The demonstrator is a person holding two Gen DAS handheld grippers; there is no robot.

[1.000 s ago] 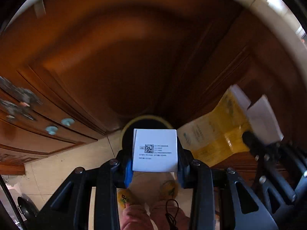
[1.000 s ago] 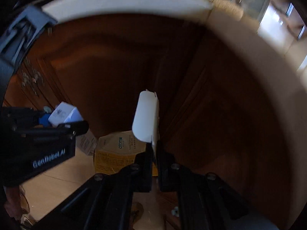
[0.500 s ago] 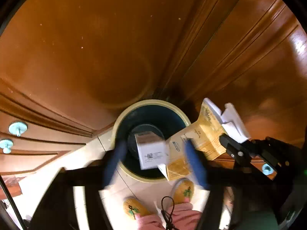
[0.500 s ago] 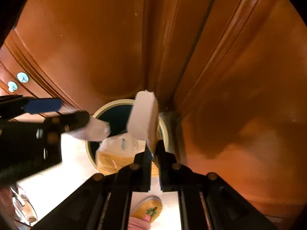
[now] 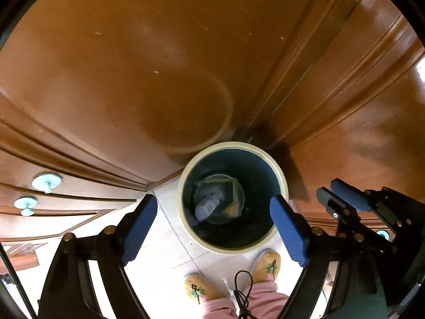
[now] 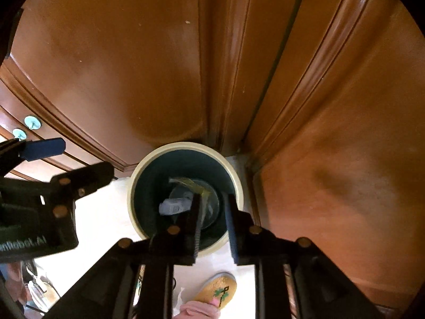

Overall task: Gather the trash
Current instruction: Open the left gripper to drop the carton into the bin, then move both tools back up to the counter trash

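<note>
A round trash bin (image 5: 281, 186) with a cream rim and dark inside stands on the floor in the corner of brown wooden cabinets; it also shows in the right wrist view (image 6: 138, 183). At its bottom lie a small white box (image 5: 205, 206) and a yellow package (image 5: 233, 207); both show in the right wrist view, the box (image 6: 174, 206) and the package (image 6: 195, 184). My left gripper (image 5: 215, 224) is wide open and empty above the bin. My right gripper (image 6: 212, 220) is open and empty above the bin; it shows at the right of the left wrist view (image 5: 342, 198).
Brown wooden cabinet doors (image 5: 159, 66) surround the bin. Drawer knobs (image 5: 46, 182) are at the left. The person's yellow slippers (image 5: 265, 263) stand on the pale tile floor (image 5: 164, 260) just in front of the bin. A black cable (image 5: 243, 292) hangs near the feet.
Both grippers swung down over the bin and opened. The white box dropped from the left gripper and the yellow package from the right gripper; both now lie inside the bin.
</note>
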